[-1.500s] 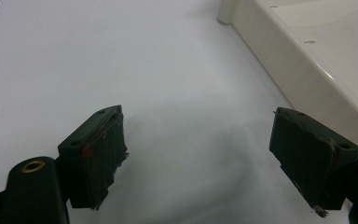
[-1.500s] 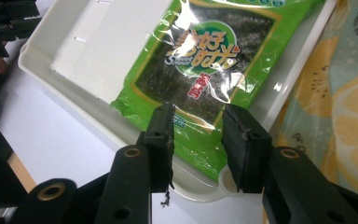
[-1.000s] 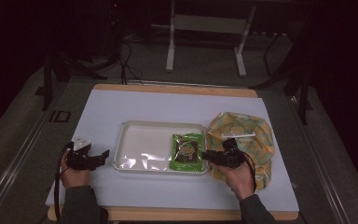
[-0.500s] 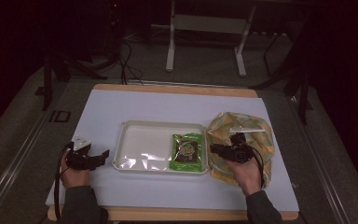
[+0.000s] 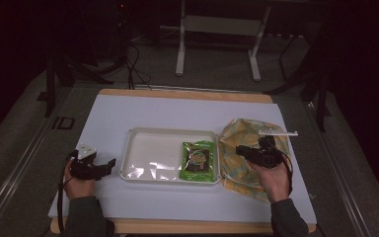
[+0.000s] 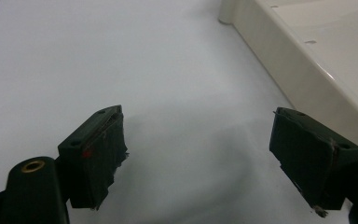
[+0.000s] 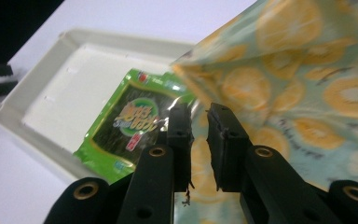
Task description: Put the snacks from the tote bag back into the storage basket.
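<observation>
Left tool (image 6: 200, 163): matte black, blocky pads with frayed, worn edges, a small red mark on one pad, brass-ringed screw hole at the base. Right tool (image 7: 199, 126): same black build (four brass-ringed holes). Black cables trail from both. Dark grey-green sleeves (image 5: 83, 217).

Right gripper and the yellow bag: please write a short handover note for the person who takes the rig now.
Right gripper: jaws nearly shut, a narrow gap, over the yellow patterned bag; whether it grips the bag, I cannot tell.
Left gripper: open, empty, beside the tray.
Done: green packet lies in the tray's right end.
Left: probably more items from the bag into the tray.
</observation>
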Demonstrator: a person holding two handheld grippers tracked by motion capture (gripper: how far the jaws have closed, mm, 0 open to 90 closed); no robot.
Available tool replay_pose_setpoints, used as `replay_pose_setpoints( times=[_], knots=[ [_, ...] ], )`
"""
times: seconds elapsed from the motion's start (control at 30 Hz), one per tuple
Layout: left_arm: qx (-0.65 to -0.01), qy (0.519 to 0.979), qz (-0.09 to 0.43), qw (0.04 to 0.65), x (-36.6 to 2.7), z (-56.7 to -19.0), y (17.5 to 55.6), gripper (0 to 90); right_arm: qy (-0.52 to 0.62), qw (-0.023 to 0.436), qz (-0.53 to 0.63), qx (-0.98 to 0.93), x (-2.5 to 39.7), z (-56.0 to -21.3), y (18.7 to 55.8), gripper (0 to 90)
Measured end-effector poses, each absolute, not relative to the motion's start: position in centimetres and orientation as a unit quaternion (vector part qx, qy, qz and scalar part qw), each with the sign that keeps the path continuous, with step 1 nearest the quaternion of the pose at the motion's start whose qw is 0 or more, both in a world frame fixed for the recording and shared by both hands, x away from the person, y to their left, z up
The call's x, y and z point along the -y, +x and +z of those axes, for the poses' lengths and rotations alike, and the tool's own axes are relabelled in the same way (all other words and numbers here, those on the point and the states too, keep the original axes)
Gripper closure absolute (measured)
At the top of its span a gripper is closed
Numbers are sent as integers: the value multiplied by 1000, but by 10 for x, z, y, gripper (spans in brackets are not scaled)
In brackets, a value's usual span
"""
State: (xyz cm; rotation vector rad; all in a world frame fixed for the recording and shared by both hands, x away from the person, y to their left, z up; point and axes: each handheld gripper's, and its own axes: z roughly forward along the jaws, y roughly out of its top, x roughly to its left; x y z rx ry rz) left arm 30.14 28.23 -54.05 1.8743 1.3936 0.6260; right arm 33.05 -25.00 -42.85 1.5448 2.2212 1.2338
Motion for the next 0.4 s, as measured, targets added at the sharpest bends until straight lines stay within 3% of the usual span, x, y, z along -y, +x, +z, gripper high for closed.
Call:
replay_pose_setpoints(
  times=[0.4],
  knots=[
    [-542, 726, 243, 347, -282, -541, 302, 176, 561, 126, 429, -697, 306, -431, 327, 788]
  ],
)
